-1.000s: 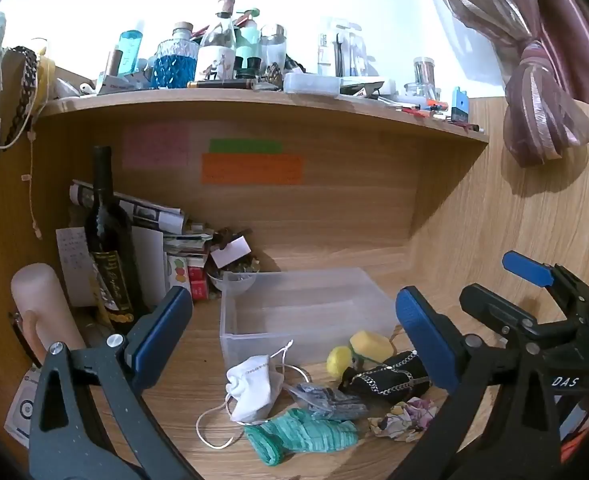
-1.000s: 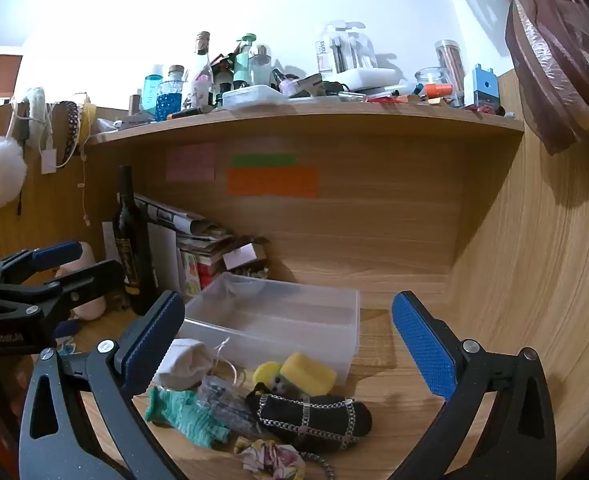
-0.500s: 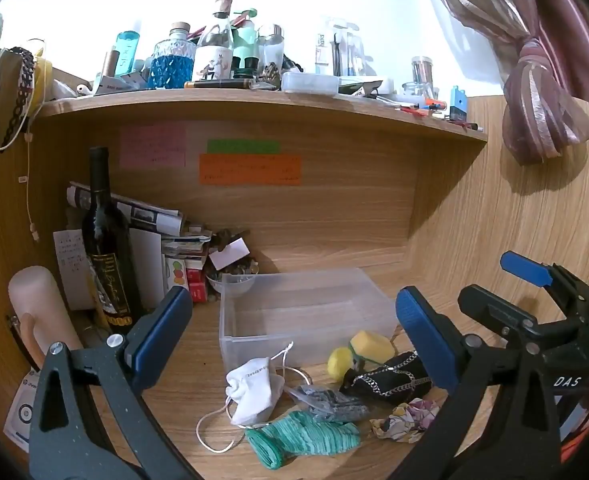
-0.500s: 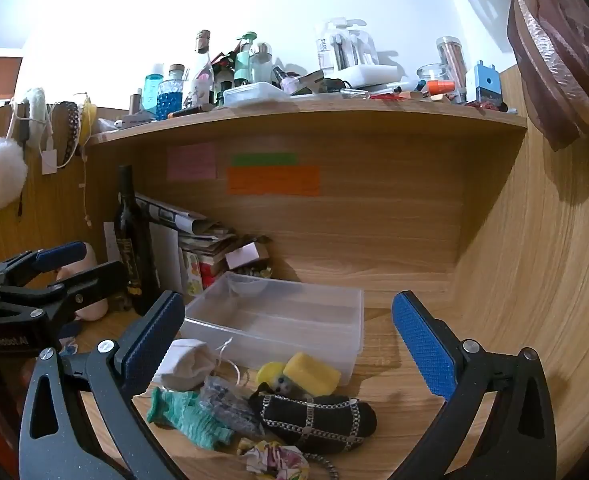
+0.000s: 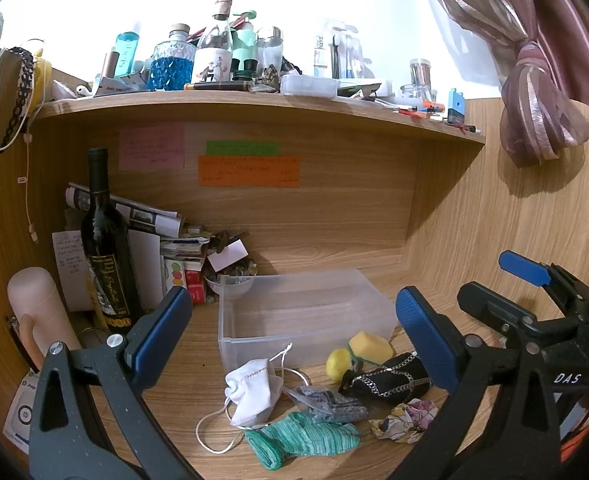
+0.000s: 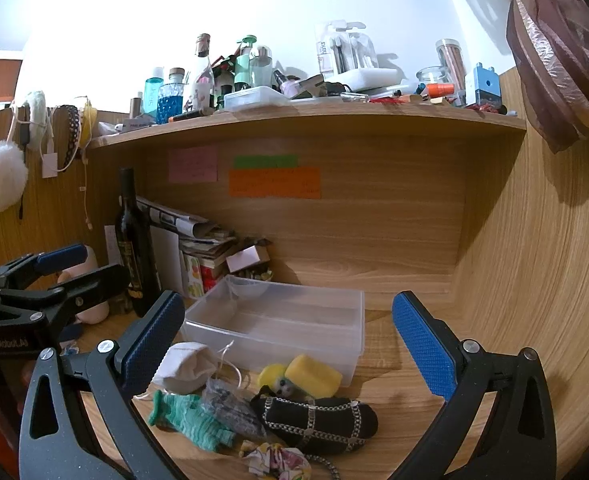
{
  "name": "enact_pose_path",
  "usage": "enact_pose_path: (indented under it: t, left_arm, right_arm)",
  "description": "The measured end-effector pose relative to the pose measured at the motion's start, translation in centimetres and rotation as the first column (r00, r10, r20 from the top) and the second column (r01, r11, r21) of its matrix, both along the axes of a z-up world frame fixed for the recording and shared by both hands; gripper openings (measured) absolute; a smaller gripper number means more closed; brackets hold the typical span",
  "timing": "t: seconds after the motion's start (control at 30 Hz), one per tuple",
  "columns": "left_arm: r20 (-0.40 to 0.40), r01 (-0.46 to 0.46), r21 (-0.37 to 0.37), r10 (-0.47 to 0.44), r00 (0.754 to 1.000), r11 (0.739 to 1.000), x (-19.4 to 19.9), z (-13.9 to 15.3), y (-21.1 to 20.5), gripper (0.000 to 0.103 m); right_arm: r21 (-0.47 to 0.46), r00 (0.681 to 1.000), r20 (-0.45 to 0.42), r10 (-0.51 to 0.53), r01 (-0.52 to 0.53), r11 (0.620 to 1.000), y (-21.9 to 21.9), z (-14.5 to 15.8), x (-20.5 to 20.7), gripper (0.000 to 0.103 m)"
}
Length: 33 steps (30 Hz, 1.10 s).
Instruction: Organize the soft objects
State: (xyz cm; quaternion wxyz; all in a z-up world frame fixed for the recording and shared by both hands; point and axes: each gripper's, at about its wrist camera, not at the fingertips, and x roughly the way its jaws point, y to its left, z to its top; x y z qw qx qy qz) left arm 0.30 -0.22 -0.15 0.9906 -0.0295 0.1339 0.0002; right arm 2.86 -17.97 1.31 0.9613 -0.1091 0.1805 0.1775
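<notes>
Both tongs hung wide open above the tabletop (image 5: 446,276) and neither held anything: the left tongs (image 5: 294,328) and the right tongs (image 6: 290,328) each showed their blue pads spread far apart with only air between. The soft things lay in a loose heap on the wood just in front of a clear plastic bin (image 5: 306,312), which looked empty. In the left view the white face mask (image 5: 254,390) sat nearest the bin's front wall, the green sock (image 5: 302,438) lay below it with its long axis running roughly left to right, and the black chain-trimmed pouch (image 5: 386,378) lay off to the right, close to that tongs' right pad. In the right view the pouch (image 6: 322,420) lay almost centred between the pads, lower in the frame, its long axis across the opening, with the yellow sponge (image 6: 314,374) touching the bin behind it. Judged from this, the right tongs were the nearer to the pouch and sponge, the left to the mask and sock, and the bin lay straight beyond the heap for both.
</notes>
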Motion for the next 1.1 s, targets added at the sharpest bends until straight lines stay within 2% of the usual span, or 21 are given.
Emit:
enact_pose_path:
  t: [1.1]
  left_arm:
    - [0.0, 0.0, -0.002, 0.0, 1.0, 1.0, -0.01, -0.03, 0.1, 0.103]
  right_arm:
    - [0.025, 1.0, -0.01, 0.014, -0.014, 1.0, 0.14, -0.12, 0.35, 0.103]
